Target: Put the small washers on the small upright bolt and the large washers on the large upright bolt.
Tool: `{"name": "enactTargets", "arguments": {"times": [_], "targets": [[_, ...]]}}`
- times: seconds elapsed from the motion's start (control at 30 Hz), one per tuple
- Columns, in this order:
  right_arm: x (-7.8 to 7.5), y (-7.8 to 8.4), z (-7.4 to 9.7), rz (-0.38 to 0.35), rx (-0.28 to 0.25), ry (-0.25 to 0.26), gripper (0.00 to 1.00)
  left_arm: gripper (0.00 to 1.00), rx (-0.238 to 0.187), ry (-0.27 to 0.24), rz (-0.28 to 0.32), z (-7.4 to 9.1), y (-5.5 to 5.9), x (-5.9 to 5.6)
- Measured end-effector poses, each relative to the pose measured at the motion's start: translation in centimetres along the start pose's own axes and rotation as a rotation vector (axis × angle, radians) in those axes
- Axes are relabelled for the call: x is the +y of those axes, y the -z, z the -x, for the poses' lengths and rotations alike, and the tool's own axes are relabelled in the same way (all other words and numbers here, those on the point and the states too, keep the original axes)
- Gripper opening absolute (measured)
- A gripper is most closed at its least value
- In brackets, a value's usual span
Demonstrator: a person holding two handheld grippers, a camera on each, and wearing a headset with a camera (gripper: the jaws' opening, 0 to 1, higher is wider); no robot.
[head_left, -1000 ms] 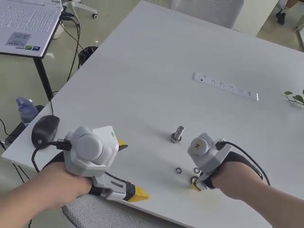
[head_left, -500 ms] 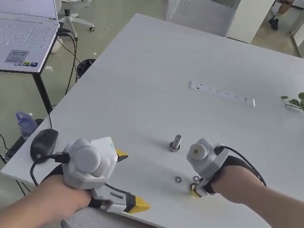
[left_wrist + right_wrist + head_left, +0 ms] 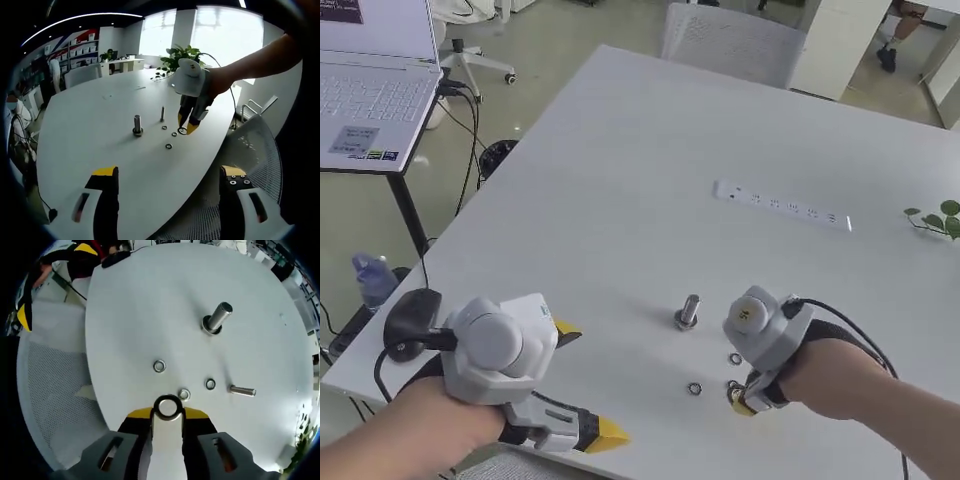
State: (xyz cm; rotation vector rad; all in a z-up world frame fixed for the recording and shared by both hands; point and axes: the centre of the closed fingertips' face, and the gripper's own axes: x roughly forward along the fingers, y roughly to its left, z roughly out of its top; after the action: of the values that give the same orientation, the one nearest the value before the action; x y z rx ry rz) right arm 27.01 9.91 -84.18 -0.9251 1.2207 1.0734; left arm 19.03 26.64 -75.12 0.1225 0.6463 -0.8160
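Where the right gripper view reaches its lower centre: right tool (image 3: 168,415), clenched on one large washer (image 3: 168,406). Third washer (image 3: 184,394) lies on the table (image 3: 150,300) just beside the tool tips; second washer (image 3: 210,384) right of it; loose washer (image 3: 159,365) left of centre. Large upright bolt (image 3: 216,318): upper right. Small upright bolt (image 3: 242,390): right of centre. Left tool (image 3: 169,175): jaws spread, released, bottom of the left gripper view.

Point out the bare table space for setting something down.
Bare: the wide table stretch from the power strip to the far edge, and the patch between large bolt and left gripper. Crowded: around the right gripper, which grips a large washer beside loose small washers.
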Motion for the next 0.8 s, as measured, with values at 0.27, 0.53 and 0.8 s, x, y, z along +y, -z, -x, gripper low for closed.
{"name": "enactTargets", "arguments": {"times": [0.27, 0.53, 0.8], "targets": [[-0.4, 0.1, 1.0, 0.035, 0.014, -0.004, 0.21, 0.82, 0.008, 0.001, -0.002, 0.0, 0.3, -0.4], [-0.9, -0.1, 1.9, 0.025, 0.017, -0.012, 0.21, 0.82, 0.007, -0.004, -0.004, 0.2, 0.3, -0.4], [-2.2, -1.5, 3.2, 0.011, -0.008, 0.000, 0.21, 0.82, 0.007, -0.011, -0.002, 0.4, 0.3, -0.4]]}}
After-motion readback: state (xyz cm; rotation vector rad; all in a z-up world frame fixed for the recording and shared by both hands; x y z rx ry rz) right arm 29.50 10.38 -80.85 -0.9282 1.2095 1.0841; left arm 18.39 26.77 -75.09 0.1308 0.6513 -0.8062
